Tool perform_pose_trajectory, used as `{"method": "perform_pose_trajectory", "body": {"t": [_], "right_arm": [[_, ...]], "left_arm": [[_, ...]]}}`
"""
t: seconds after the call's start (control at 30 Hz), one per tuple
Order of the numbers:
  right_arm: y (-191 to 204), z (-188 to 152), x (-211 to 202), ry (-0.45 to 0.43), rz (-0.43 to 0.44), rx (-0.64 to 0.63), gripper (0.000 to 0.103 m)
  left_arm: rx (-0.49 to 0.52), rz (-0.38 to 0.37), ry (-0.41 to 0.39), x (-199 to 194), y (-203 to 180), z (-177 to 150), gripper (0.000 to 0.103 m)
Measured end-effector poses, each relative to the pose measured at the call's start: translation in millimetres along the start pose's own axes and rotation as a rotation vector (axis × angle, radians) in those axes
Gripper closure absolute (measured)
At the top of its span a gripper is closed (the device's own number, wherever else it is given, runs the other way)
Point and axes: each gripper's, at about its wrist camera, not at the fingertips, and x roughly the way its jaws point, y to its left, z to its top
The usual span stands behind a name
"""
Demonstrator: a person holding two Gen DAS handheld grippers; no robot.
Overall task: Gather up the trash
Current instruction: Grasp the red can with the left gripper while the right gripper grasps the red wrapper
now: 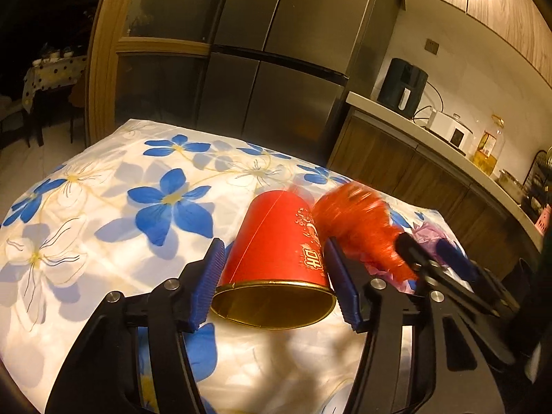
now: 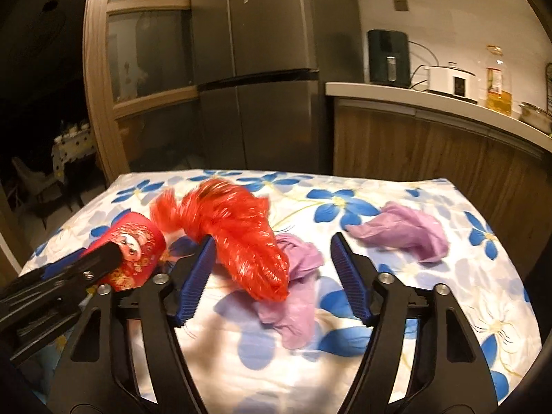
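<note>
Tipped red cup (image 1: 276, 245), crumpled bags (image 2: 234, 231)

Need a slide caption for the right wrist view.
Open right tongs straddle a red plastic bag and purple bag on the floral cloth.

A worktop (image 2: 431, 310) covered by a white cloth printed with blue flowers is seen. The right tongs (image 2: 272, 272) are held open above it, with a crumpled red translucent plastic bag (image 2: 238, 238) and a crumpled purple plastic bag (image 2: 296, 296) lying between the blue ribbed pads (image 2: 196, 276). A second crumpled purple bag (image 2: 403, 229) is seen further right, well apart. At the left, a red paper cup (image 2: 138, 252) on its side is partly hidden by the left tongs (image 2: 86, 262).
</note>
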Motion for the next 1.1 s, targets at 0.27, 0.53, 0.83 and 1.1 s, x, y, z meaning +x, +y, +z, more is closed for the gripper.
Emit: {"method": "perform_pose_trajectory", "body": {"t": [0.27, 0.53, 0.83, 1.1], "right_arm": [[8.1, -3.1, 9.9, 0.044, 0.042, -0.028, 0.061], [16.4, -7.1, 13.1, 0.084, 0.065, -0.065, 0.084], [13.6, -4.2, -17.0, 0.022, 0.089, -0.054, 0.099], [-2.5, 7.6, -77.7, -0.087, 0.083, -0.019, 0.1]], "left_arm": [[-0.018, -0.013, -0.002, -2.4, 5.8, -1.8, 0.046], [-0.039, -0.012, -0.009, -11.1, 13.4, -3.1, 0.046], [-0.013, -0.014, -0.013, -19.1, 14.1, -4.9, 0.053], [0.018, -0.014, -0.03, -32.2, 12.7, -11.7, 0.064]]}}
